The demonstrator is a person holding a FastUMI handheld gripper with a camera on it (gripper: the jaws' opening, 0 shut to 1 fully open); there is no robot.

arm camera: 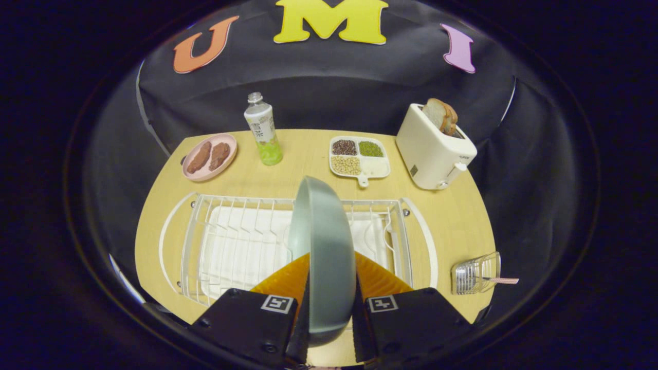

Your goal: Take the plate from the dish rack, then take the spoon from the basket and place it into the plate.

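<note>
A grey-green plate point(324, 252) stands on edge between my fingers, and my gripper point(330, 280) is shut on it, one finger on each face. It hangs over the white wire dish rack point(231, 241), which lies just beyond the fingers. To the right of the rack stands a small wire basket point(475, 273) lying on its side, with the pale handle of the spoon point(501, 280) sticking out to the right.
At the back of the wooden table point(308, 164) are a pink plate with two brown pieces point(209, 156), a bottle point(263, 136), a white divided dish of beans point(359, 156) and a white toaster with bread point(434, 144).
</note>
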